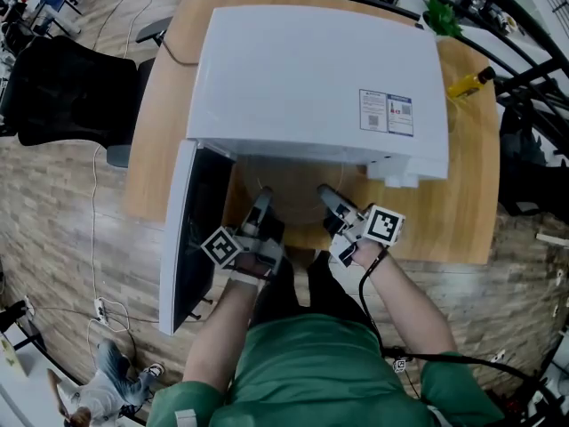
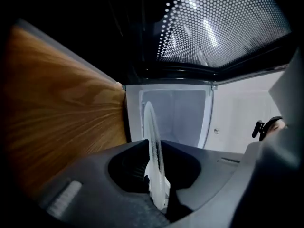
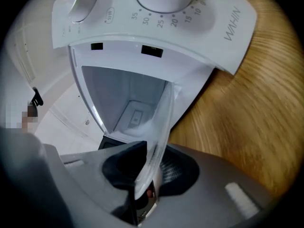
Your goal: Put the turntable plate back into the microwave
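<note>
Glass is what both tools hold: the turntable plate [image 2: 153,141] hangs just in front of the microwave [image 1: 311,78], level with its open mouth and not yet inside. The left gripper [image 1: 260,206] has its jaws pinched hard on the plate's rim on the side nearer the microwave's door [image 1: 191,229]. The right gripper [image 1: 332,200] pinches the opposite rim, on the side of the microwave's control panel [image 3: 156,13]. Each gripper view shows the rim running edge-on between the pads.

Being round, the plate has no long axis. It appears to lie flat, spanning from one gripper to the other, with the microwave's cavity [image 3: 128,99] straight ahead of both sets of jaws. Neither hand is clearly nearer the microwave; they stand about level with each other at its front.

The door is swung wide to the microwave's left, clear of the path. The part of the cavity that shows has bare grey walls and floor, and I can make out nothing in it. A straight push inward, then a lowering, looks like the coming move. The side walls leave little room for the grippers.
</note>
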`<control>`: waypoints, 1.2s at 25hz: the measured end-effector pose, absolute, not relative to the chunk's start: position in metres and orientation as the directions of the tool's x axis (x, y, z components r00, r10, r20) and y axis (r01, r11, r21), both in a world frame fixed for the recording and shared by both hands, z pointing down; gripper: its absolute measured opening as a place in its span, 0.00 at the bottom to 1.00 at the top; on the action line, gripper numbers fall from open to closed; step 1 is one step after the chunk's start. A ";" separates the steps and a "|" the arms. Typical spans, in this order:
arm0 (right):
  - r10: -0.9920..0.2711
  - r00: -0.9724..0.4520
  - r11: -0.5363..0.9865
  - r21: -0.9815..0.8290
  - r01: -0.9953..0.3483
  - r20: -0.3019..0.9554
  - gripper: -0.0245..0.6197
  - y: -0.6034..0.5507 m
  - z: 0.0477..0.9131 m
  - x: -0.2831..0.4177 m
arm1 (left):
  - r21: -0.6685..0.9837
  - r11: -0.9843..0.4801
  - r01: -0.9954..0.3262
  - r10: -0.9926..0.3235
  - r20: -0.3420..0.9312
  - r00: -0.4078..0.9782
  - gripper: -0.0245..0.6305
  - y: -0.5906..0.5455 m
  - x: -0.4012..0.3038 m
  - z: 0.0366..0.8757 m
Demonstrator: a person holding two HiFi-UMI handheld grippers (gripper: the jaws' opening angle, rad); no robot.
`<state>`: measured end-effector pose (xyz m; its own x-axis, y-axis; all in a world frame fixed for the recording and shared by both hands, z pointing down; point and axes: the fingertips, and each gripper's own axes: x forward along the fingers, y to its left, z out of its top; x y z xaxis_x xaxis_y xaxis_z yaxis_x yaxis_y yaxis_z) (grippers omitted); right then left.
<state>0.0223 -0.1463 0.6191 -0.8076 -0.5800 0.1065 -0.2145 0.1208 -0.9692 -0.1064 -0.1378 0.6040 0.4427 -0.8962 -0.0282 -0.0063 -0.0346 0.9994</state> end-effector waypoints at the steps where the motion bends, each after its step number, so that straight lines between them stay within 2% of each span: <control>1: -0.585 -0.803 0.105 -0.971 -0.213 0.113 0.15 -0.148 0.621 0.022 | 1.000 -0.021 -0.002 -0.902 -0.018 0.430 0.11 -0.140 -0.107 0.605; 7: -0.617 -0.776 0.025 -0.982 -0.187 0.132 0.27 -0.153 0.620 0.017 | 0.998 0.054 0.020 -0.933 0.044 0.357 0.11 -0.148 -0.113 0.616; 18: -0.606 -0.784 -0.033 -0.989 -0.145 0.135 0.27 -0.118 0.615 -0.009 | 0.997 0.075 0.021 -0.941 0.064 0.333 0.11 -0.174 -0.111 0.613; 24: -0.653 -0.729 -0.130 -0.979 -0.159 0.205 0.18 -0.126 0.630 -0.010 | 0.997 0.082 0.004 -0.941 0.076 0.329 0.11 -0.183 -0.110 0.614; 26: -0.676 -0.709 -0.156 -0.979 -0.132 0.203 0.11 -0.129 0.632 -0.010 | 0.996 0.085 -0.013 -0.940 0.085 0.331 0.11 -0.186 -0.109 0.615; 28: -0.695 -0.694 -0.162 -0.981 -0.105 0.189 0.10 -0.133 0.632 -0.008 | 0.995 0.084 -0.049 -0.926 0.096 0.364 0.13 -0.189 -0.105 0.618; 30: -0.701 -0.686 -0.166 -0.980 -0.109 0.195 0.10 -0.138 0.634 -0.006 | 0.994 0.073 -0.082 -0.904 0.101 0.416 0.25 -0.189 -0.094 0.618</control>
